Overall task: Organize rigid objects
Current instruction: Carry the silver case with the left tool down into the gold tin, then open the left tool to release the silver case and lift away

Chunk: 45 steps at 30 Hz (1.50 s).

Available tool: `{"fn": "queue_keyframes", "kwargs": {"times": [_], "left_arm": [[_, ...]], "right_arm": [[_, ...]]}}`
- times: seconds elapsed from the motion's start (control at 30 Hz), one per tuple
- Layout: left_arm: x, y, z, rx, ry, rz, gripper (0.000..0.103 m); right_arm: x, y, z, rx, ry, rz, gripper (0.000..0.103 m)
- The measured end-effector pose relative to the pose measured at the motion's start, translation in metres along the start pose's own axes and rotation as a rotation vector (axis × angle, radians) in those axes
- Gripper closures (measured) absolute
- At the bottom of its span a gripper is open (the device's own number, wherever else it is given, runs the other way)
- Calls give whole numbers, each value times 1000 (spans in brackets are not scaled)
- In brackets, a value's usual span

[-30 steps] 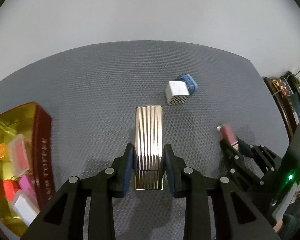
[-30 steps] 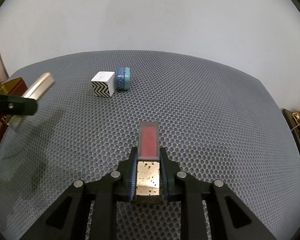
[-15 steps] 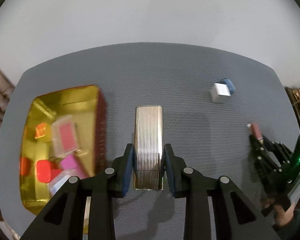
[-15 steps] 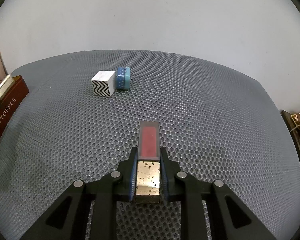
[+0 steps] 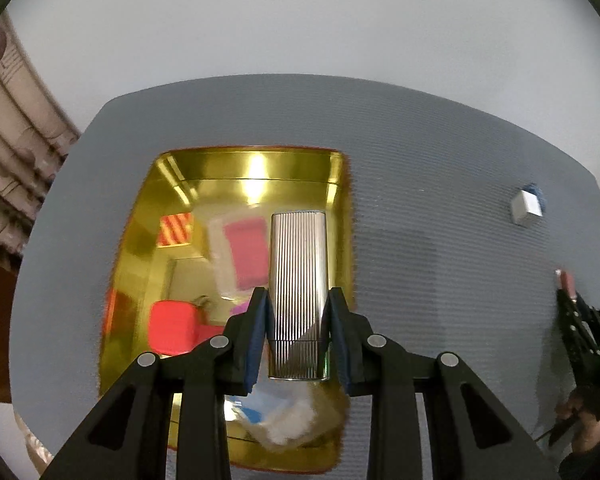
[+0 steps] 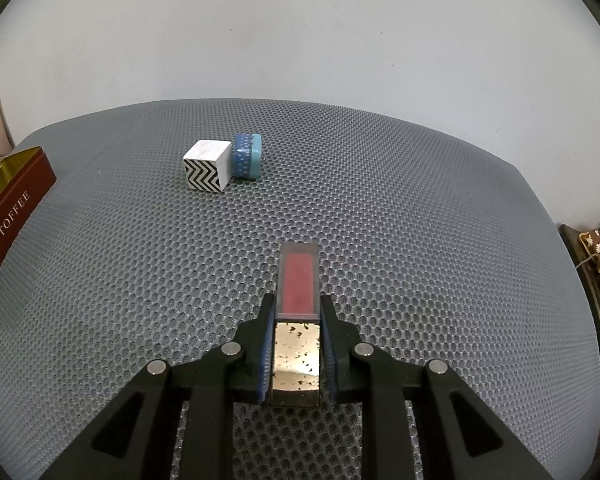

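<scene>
My left gripper is shut on a ribbed silver case and holds it above the open gold tin, which contains several pink, red and striped items. My right gripper is shut on a clear block with a red core and a gold-flecked end, low over the grey mesh mat. In the left wrist view the right gripper shows at the far right edge. A white cube with black zigzags lies against a blue dotted roll at the back of the mat.
The tin's dark red side wall, printed TOFFEE, stands at the left edge of the right wrist view. A white wall rises behind the mat. Dark furniture with clutter sits beyond the mat's right edge. A person's hand shows low right.
My left gripper has carried the silver case leftward from over the mat to above the gold tin, leaving the right wrist view. The right gripper and its block have stayed still.
</scene>
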<state>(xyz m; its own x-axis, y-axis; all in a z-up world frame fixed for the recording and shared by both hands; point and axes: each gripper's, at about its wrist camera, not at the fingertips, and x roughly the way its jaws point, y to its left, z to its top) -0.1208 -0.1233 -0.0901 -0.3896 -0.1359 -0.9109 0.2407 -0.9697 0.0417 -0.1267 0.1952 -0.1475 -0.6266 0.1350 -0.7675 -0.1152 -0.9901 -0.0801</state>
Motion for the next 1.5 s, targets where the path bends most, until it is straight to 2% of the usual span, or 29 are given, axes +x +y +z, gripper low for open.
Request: {"fn": "queue_keyframes", "kwargs": {"times": [0.6,0.87,1.13,1.3,1.37,1.5], "left_arm": [[27,83,5,-122,66,70,76],[39,88,6,-138,80,61,76],[40,87,11,-131,60,42,76],[38,90,10,-144,43,27,72],[35,88,9,-145,38,38,68],[23,88,7,-136,8,51,67]], "right_arm": [[0,-5,-1,-2,0,-2,81],[-6,-9,-2,0,0,0,81],[-6,-9,-2,-1,0,-1,81],[-6,-10,-3,-3,0,-4,81],[-6,-11,-3,-2,0,-3,81],[-8,-10,-3,-5,0,-6,81]]}}
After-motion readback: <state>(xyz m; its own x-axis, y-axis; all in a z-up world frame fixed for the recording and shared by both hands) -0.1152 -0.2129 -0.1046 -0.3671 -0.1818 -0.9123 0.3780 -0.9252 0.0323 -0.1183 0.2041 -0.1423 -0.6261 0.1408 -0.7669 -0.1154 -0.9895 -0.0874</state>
